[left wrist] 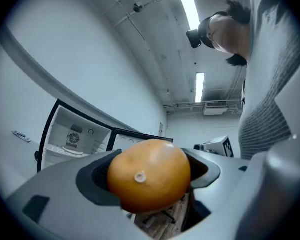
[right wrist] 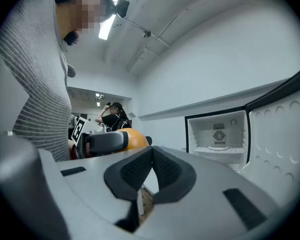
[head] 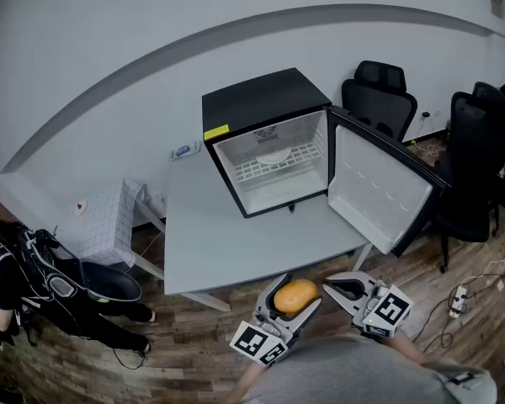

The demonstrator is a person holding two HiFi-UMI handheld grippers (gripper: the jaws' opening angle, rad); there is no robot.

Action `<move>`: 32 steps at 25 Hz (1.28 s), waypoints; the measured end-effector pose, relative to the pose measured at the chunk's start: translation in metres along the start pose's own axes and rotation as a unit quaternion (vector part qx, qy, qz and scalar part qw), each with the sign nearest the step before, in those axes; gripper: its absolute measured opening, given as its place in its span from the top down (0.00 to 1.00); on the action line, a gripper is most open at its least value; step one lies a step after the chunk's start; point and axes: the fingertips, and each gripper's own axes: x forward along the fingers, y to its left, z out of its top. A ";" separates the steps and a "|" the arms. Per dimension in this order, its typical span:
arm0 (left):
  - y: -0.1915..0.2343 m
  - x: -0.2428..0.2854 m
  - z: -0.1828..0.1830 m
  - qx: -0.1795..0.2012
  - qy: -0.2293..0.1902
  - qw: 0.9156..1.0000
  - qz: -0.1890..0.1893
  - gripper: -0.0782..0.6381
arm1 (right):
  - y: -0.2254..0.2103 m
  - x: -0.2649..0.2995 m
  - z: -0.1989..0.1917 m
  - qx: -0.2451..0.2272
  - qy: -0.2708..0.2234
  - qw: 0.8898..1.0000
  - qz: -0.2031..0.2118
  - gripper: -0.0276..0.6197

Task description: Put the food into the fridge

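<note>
Food (left wrist: 149, 174): round, orange-brown, kind hard to tell; well in front of fridge (head: 265, 112), past the counter (head: 227, 242) edge.
Fridge: on counter, door (head: 379, 188) swung open; white plate (head: 272, 154) on its wire shelf.
Left gripper (head: 291, 301): jaws wide, clamped on food.
Right gripper (right wrist: 151, 176): jaws together, empty, also in front of fridge.

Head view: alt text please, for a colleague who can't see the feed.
The left hand-held gripper holds an orange fruit just short of a grey table, beside the shut, empty right hand-held gripper. On the table ahead stands a small black fridge, its door swung open to the right.
</note>
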 end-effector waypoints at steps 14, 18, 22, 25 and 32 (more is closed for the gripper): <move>0.004 0.007 0.000 -0.005 -0.003 1.000 0.008 0.37 | -0.011 -0.003 0.004 0.000 -0.006 1.000 -0.003 0.94; 0.001 0.016 0.002 -0.004 -0.006 1.000 0.006 0.37 | -0.018 -0.010 0.006 0.000 -0.007 1.000 -0.006 0.94; -0.004 0.026 0.000 -0.007 -0.003 1.000 0.007 0.37 | -0.025 -0.019 0.008 0.005 -0.009 1.000 -0.004 0.94; -0.007 0.034 -0.003 -0.011 -0.004 1.000 0.010 0.37 | -0.030 -0.026 0.008 0.011 -0.019 1.000 0.001 0.94; -0.013 0.053 -0.004 -0.017 -0.005 1.000 0.020 0.37 | -0.047 -0.036 0.005 -0.005 -0.003 1.000 0.003 0.94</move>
